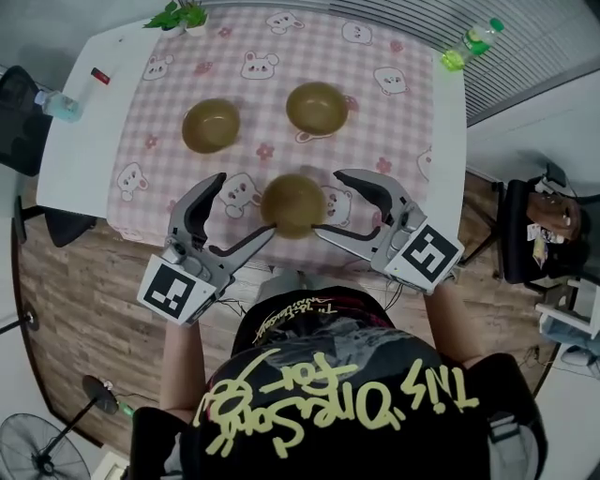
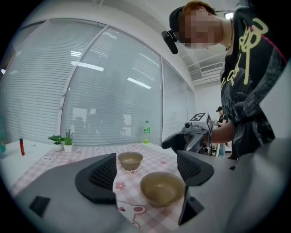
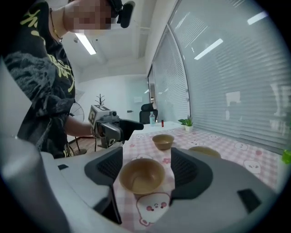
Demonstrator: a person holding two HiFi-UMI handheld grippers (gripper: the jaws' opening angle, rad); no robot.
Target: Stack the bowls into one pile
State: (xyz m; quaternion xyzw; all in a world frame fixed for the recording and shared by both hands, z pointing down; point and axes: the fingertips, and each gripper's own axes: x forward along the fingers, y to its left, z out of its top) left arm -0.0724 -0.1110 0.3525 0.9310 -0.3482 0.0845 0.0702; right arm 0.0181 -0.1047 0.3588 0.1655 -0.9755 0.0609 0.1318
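Three olive-brown bowls stand on the pink checked tablecloth [image 1: 281,56]. The near bowl [image 1: 293,203] sits by the table's front edge, with my left gripper [image 1: 239,211] open at its left and my right gripper [image 1: 333,202] open at its right. In the left gripper view this bowl [image 2: 162,188] lies between the open jaws, close to the right one, untouched. In the right gripper view it [image 3: 141,175] sits between the spread jaws too. Farther back stand the left bowl [image 1: 210,125] and the right bowl [image 1: 317,107].
A green bottle [image 1: 472,39] stands at the table's far right corner, a small plant [image 1: 178,16] at the far edge, and a red object [image 1: 100,76] and a clear bottle [image 1: 58,106] at the left. A black chair [image 1: 534,234] stands right of the table.
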